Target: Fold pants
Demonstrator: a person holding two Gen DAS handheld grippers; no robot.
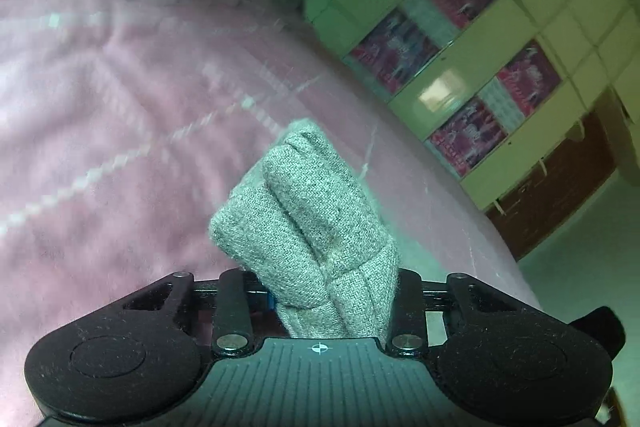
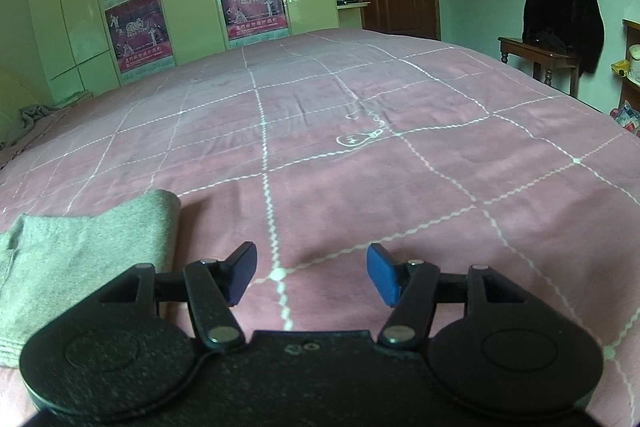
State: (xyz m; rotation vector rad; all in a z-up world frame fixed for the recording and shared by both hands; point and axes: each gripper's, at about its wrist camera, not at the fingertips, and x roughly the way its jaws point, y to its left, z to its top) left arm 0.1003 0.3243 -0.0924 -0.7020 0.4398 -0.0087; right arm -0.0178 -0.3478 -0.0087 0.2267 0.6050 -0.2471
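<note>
The left gripper point(image 1: 320, 291) is clamped on a thick bunched fold of the grey pants point(image 1: 308, 227), which stands up between its jaws above the pink bedspread point(image 1: 120, 107). The right gripper point(image 2: 312, 273) hangs over the bedspread with its jaws apart and nothing between them (blue pads point(image 2: 382, 275) showing), the pants lying flat just to its left.

My left gripper point(image 1: 320, 291): matte black, dusty. Round disc housing each side of ribbed centre plate; white crosshair mark at plate's front edge. Silver rivets at arm pivots, triangular cut-outs in outer arms, sliver of blue behind.

My right gripper point(image 2: 312, 273): same black build, textured surface. Blue pads point(image 2: 382, 273) on inner faces of fingers. Silver rivets at pivots, small ring marks on centre plate.
</note>
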